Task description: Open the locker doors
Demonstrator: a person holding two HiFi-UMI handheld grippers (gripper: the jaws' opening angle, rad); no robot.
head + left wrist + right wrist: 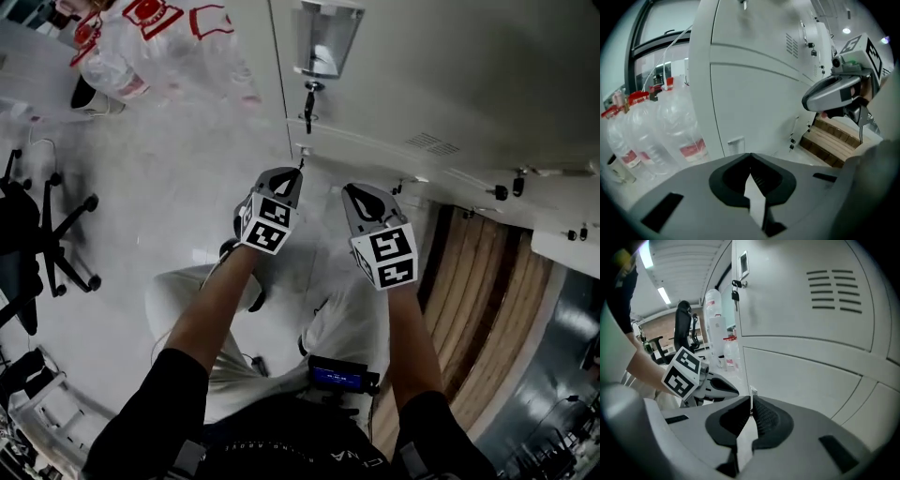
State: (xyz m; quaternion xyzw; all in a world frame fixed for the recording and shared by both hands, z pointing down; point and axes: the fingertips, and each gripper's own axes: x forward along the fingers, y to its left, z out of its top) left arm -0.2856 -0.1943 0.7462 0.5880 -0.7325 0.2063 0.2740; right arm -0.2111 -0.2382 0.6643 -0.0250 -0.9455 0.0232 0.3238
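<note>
I'm holding the left gripper (pixel 296 176) and right gripper (pixel 351 191) pressed shut and empty, mid-frame, close enough to reach the locker door (pixel 441 66).

The upper locker door (pixel 450 66) runs off the top edge of the head view. What hangs at its lock (pixel 308 94) is small and dark, perhaps a key (its shape blurs). The office chair (pixel 42 234) is cut by the left edge.
</note>
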